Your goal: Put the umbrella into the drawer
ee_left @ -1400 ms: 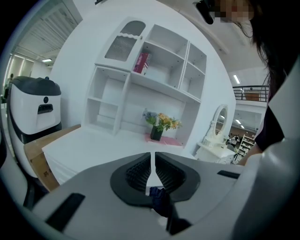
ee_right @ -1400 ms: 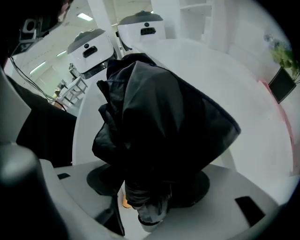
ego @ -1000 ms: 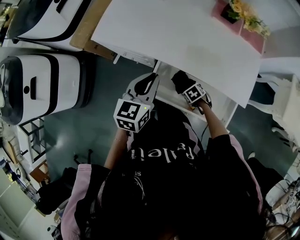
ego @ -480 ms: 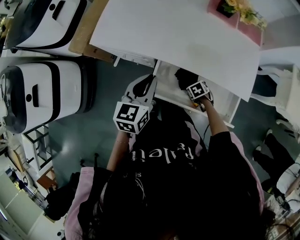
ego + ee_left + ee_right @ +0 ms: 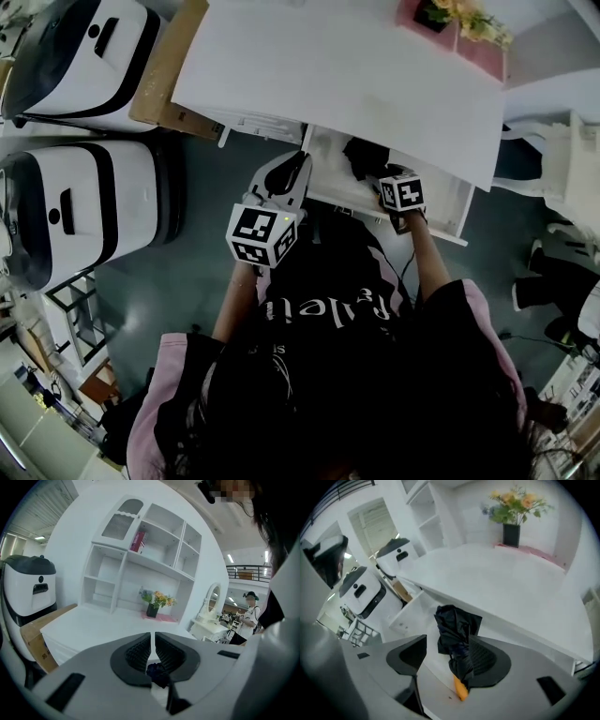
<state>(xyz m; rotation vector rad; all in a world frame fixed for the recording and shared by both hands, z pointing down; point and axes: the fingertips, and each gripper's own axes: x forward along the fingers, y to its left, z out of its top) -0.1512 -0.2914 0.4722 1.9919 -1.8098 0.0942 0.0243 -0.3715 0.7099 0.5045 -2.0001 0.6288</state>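
A folded black umbrella (image 5: 457, 634) with an orange handle tip (image 5: 460, 689) lies in the open white drawer (image 5: 441, 202) under the white desk (image 5: 347, 66). My right gripper (image 5: 447, 641) is open around it, and the cloth rests against the right pad (image 5: 487, 660). In the head view the umbrella (image 5: 364, 155) shows as a dark bundle just beyond the right gripper (image 5: 382, 176). My left gripper (image 5: 304, 159) points at the drawer's left front corner with its jaws shut. In the left gripper view (image 5: 153, 635) something dark shows low in the slit.
Two large white and black machines (image 5: 84, 206) stand on the floor at the left. A cardboard box (image 5: 169, 75) leans by the desk. A flower vase on a pink mat (image 5: 450, 19) sits at the desk's far corner. White furniture (image 5: 567, 159) stands at the right.
The head view has swung, so the desk and drawer sit higher in the picture. The right gripper has drawn back a little from the umbrella. The left gripper has hardly moved.
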